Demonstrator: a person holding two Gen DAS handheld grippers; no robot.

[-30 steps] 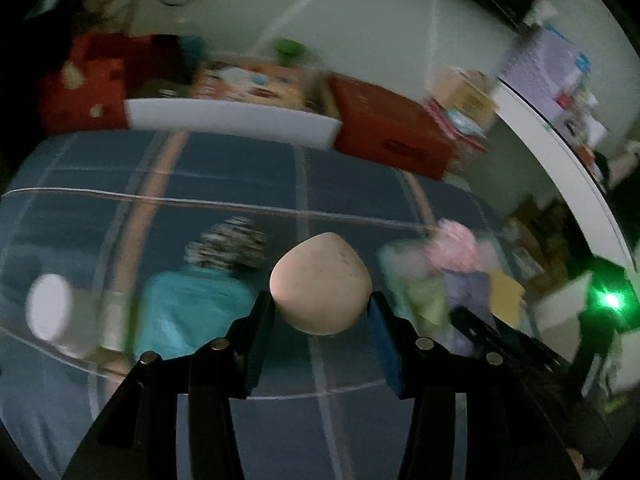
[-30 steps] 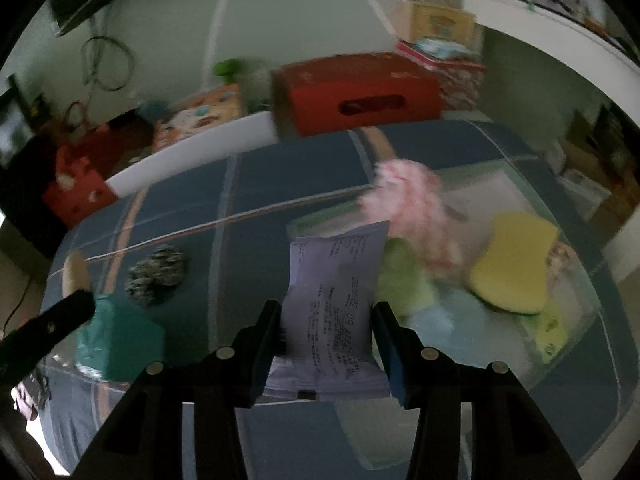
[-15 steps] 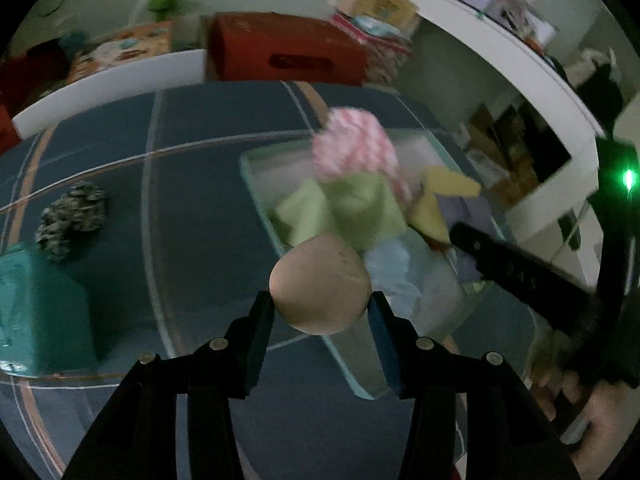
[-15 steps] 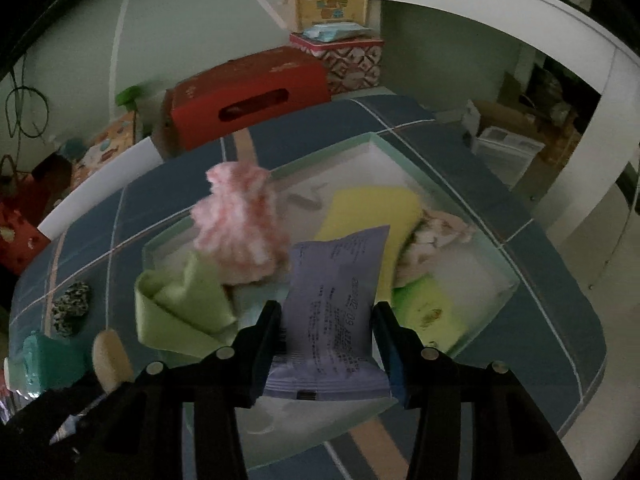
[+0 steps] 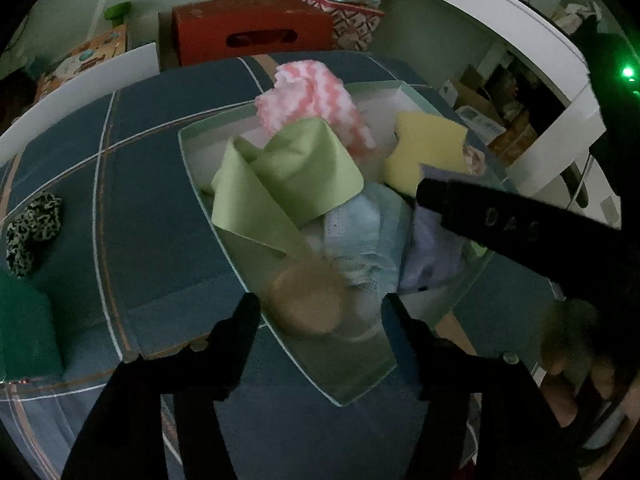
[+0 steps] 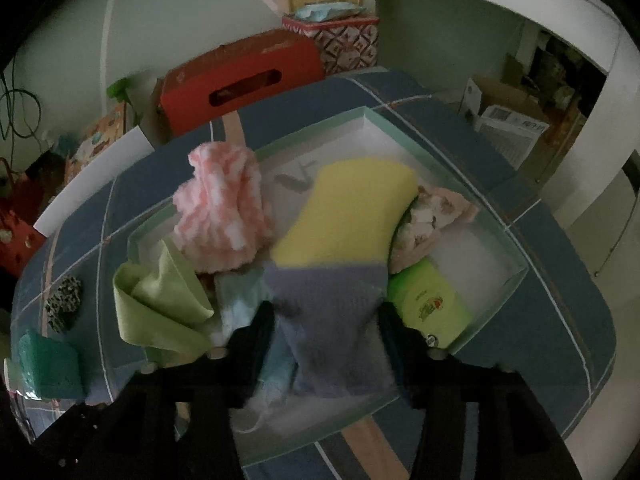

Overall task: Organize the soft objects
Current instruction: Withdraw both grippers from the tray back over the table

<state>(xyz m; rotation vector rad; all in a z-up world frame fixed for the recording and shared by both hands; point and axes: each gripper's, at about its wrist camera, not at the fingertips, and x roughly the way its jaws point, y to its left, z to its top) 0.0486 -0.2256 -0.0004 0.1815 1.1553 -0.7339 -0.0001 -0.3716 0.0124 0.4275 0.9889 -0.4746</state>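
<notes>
Beige ball [image 5: 306, 300]: blurred, btw spread left gripper [image 5: 318, 312] fingers, not touching, over tray [image 5: 192, 136].
Purple packet [image 6: 332, 312]: blurred btw right gripper [image 6: 326, 330] fingers; pinch or not, cannot tell.

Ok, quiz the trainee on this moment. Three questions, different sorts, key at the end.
1. True or false: the leopard-print scrunchie lies inside the tray.
2. What sits between the fingers of the right gripper? A) a red sock B) the purple packet C) a white towel
3. What colour is the folded cloth next to the pink fluffy cloth?

Key: 1 false, it lies on the bedspread outside the tray; 2 B; 3 green.
</notes>
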